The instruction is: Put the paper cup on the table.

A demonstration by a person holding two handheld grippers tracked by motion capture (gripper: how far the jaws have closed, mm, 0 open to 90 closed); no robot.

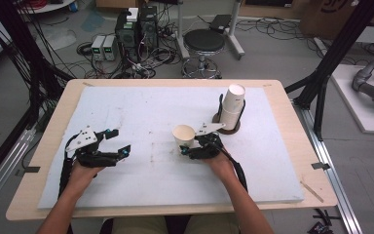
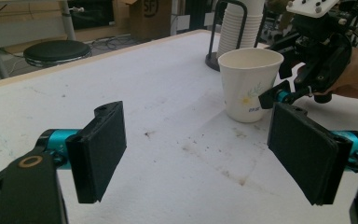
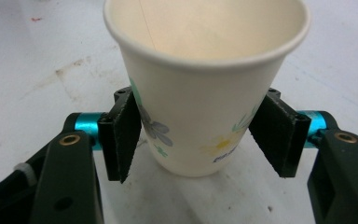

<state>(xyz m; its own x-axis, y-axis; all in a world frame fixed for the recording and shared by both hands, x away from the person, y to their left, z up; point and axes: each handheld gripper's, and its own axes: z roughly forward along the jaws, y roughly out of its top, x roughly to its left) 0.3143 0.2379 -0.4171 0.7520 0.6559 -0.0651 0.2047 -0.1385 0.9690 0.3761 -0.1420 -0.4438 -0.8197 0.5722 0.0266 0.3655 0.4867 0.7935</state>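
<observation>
Standing upright on the white mat (image 1: pixel 141 112), the paper cup (image 1: pixel 183 136) sits between the jaws of the right gripper (image 1: pixel 191 147); in the right gripper view the pads flank its lower wall, the left one at or just off the wall, the right one apart from it. The right hand (image 1: pixel 220 163) lies low behind it, forearm angled in from the bottom edge. The left gripper (image 1: pixel 115 142) rests well apart to the left, jaws wide and empty, its hand (image 1: pixel 84 174) low over the mat. A stack of cups (image 1: pixel 232 106) stands in a holder just behind
</observation>
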